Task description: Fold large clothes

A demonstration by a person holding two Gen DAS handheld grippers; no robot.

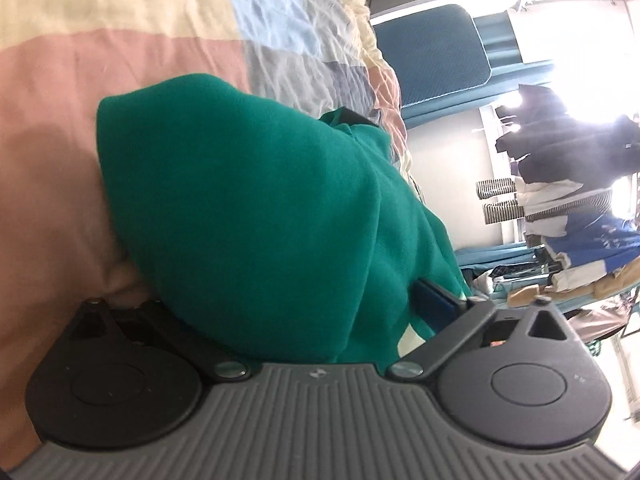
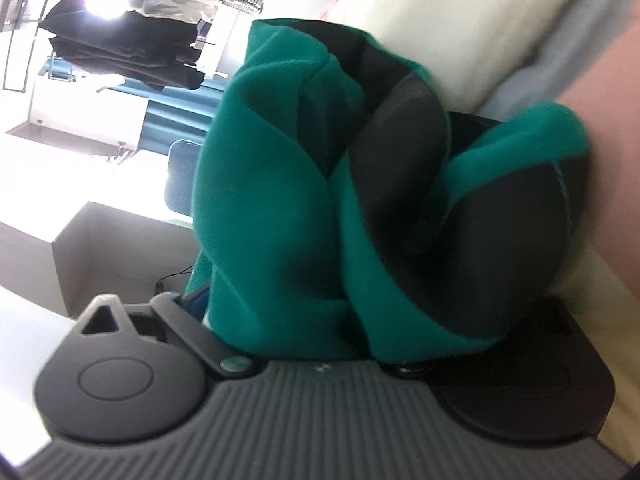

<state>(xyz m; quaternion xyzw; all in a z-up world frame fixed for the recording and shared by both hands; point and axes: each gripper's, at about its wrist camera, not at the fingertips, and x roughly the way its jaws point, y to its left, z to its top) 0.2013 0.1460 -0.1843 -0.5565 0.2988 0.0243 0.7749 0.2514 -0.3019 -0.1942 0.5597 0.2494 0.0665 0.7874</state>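
Left claw [image 1: 296, 304]: my ribbed grey housing fills the bottom of the left wrist view, and the two arms above it close onto a thick bunch of the green garment [image 1: 256, 208] (the fingertips themselves are buried in cloth).
Right claw [image 2: 340, 320]: same housing at the bottom of the right wrist view; its arms pinch another bunch of the same garment, the right arm hidden under a fold.
Green garment: fleece-like, teal green with black panels [image 2: 404, 152] showing in front of my right claw; it rises straight ahead of both claws and hides most of what lies beyond.
Bedspread [image 1: 120, 52]: beyond and to the left of my left claw, in pink, cream, pale blue and grey blocks, wrinkled; the garment lies against it.
Right side of right claw: cream and pink bedding [image 2: 420, 28], touching the cloth.
Clothes rack [image 1: 560, 152]: well apart, off to the right of my left claw, dark and striped clothes hanging against bright light.
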